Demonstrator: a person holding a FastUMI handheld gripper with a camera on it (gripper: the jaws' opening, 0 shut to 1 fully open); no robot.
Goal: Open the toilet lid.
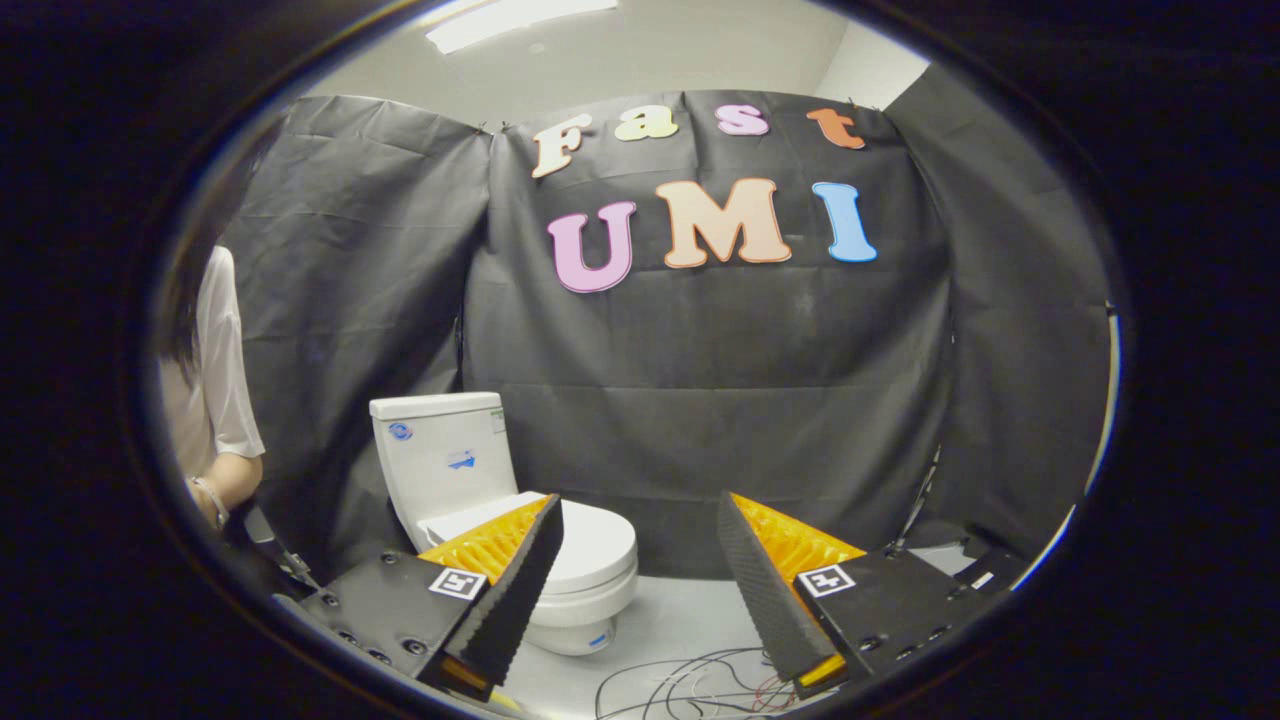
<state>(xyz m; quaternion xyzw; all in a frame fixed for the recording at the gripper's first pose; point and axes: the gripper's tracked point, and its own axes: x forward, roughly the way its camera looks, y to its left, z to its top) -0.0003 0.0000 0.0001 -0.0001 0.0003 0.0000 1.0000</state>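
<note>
Two fingers of the gripper (640, 560) are standing wide apart, released, holding nothing, with bare floor (690, 610) showing in the gap between them. The toilet (500, 520) is sitting beyond them, toward eleven o'clock from the gap, its bowl partly hidden behind the left finger (510, 590). Its lid (590, 545) is lying flat and closed on the seat, with the cistern (440, 455) rising behind it at about eleven o'clock from the lid.

That lid is looking like smooth, glossy, rigid plastic, so it is probably fairly light but slippery, pivoting on a hinge at the cistern end. A grip is likely holding best at the front lip, farthest from the hinge, where one finger could be slipping under the rim and the other pressing on top. The seam between lid and seat is too small to make out, so catching the seat as well is a risk.

A person in a white sleeve (225, 370) is standing at nine o'clock of the toilet, and loose cables (690, 680) are trailing on the floor at six o'clock of the gap.
</note>
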